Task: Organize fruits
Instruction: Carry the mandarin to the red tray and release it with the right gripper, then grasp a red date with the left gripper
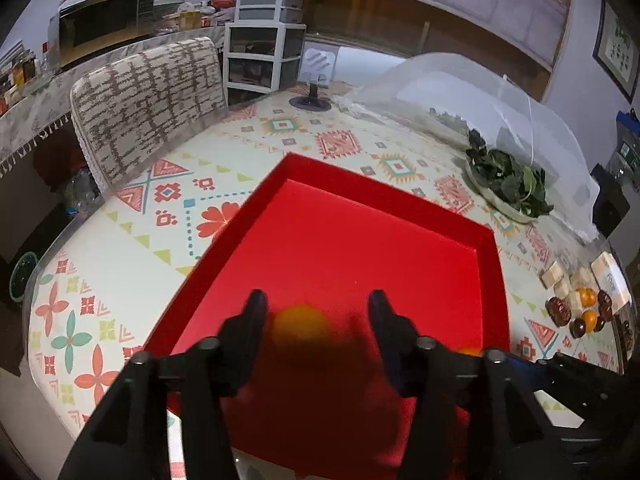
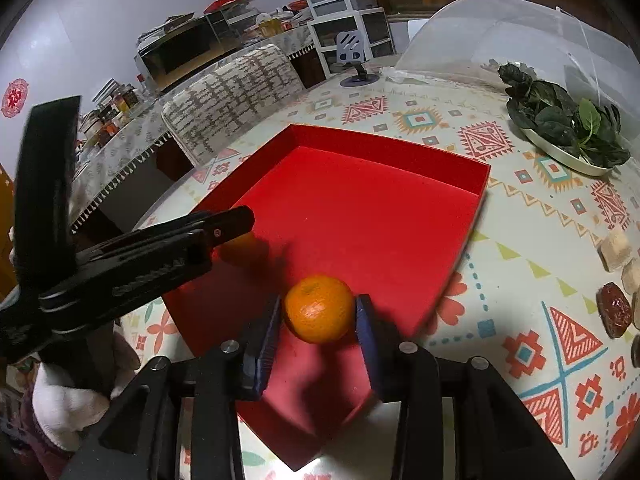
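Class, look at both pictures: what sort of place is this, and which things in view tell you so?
Most likely a home dining room: a patterned tablecloth, an upholstered chair, a mesh food cover and plastic storage drawers.

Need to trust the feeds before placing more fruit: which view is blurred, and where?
Left wrist view: the orange between the open fingers smears with motion blur, dark shadow below. Right wrist view: its orange is sharp; fisheye bends the red tray edges.

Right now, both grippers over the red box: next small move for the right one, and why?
Probably open the right gripper a little and lift away. Its tangerine sits between the blue pads, low over the red box floor, so it looks ready to drop. The left gripper is open, with another tangerine below.
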A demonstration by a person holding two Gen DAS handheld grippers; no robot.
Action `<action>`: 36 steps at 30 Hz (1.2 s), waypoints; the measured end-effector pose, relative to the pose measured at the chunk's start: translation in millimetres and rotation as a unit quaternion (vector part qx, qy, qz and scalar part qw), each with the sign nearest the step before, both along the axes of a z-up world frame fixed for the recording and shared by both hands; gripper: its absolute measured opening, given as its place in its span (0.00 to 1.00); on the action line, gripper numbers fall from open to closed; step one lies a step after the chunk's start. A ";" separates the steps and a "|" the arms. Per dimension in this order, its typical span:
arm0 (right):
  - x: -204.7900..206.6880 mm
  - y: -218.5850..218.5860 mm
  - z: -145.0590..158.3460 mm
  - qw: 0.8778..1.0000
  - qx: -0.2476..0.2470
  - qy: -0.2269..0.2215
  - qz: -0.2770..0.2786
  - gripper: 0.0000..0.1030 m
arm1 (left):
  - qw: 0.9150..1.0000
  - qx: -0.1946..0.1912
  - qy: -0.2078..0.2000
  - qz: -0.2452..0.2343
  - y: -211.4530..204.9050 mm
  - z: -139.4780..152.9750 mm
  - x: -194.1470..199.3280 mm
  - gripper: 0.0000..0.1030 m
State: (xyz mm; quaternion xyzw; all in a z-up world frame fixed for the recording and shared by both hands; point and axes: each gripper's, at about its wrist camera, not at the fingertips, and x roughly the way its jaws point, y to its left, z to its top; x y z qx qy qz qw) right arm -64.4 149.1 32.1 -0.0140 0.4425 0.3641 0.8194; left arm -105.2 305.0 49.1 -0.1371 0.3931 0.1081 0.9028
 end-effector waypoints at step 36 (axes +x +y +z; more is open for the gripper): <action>-26.4 -317.1 14.7 0.955 0.033 -0.041 -0.291 0.56 | 0.985 -0.017 -0.072 -0.155 -182.8 40.4 8.2 0.81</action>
